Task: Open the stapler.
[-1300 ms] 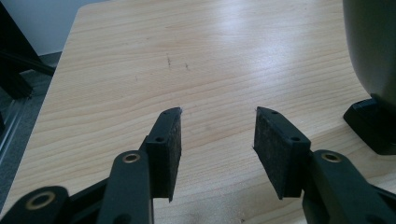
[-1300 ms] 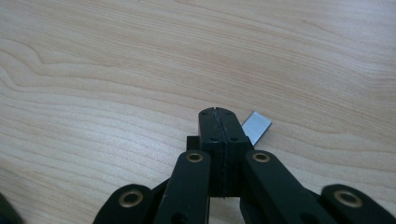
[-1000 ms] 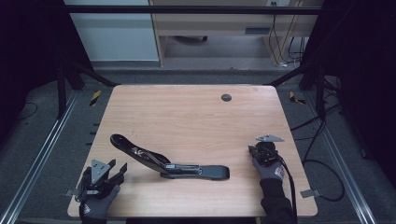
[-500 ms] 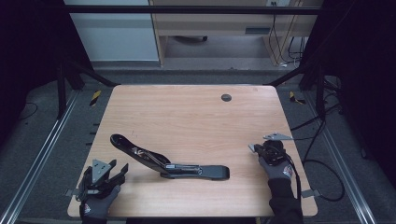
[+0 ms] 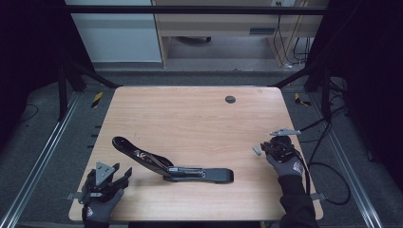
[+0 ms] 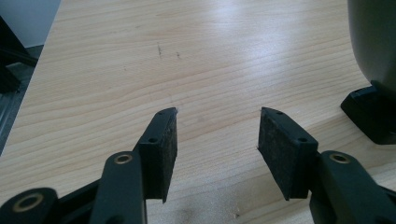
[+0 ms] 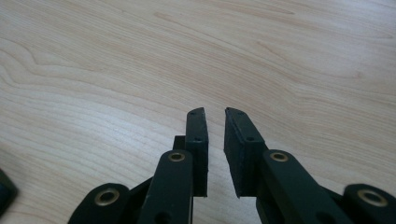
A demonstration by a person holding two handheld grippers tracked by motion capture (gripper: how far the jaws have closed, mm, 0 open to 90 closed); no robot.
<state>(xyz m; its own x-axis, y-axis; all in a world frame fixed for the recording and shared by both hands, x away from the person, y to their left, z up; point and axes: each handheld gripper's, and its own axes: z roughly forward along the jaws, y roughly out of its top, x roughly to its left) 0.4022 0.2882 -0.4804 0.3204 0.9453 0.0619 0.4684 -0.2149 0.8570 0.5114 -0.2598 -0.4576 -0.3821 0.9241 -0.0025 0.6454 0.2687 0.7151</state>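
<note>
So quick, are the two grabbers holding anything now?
Left gripper: open, holding nothing.
Right gripper: jaws just been opening, narrow gap, nothing between them.

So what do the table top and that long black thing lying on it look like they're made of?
Table top: probably wood-look laminate, pale printed grain with a soft sheen. Long black hinged part: glossy black, likely moulded plastic or painted metal, with a silvery insert that looks like metal; hard to tell which.

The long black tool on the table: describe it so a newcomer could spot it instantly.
Start at the wooden table and look to its near half. The long black tool lies there flat, between the two gloved hands. Its bent, two-armed shape sets it apart from the small round dark spot near the far edge.
</note>
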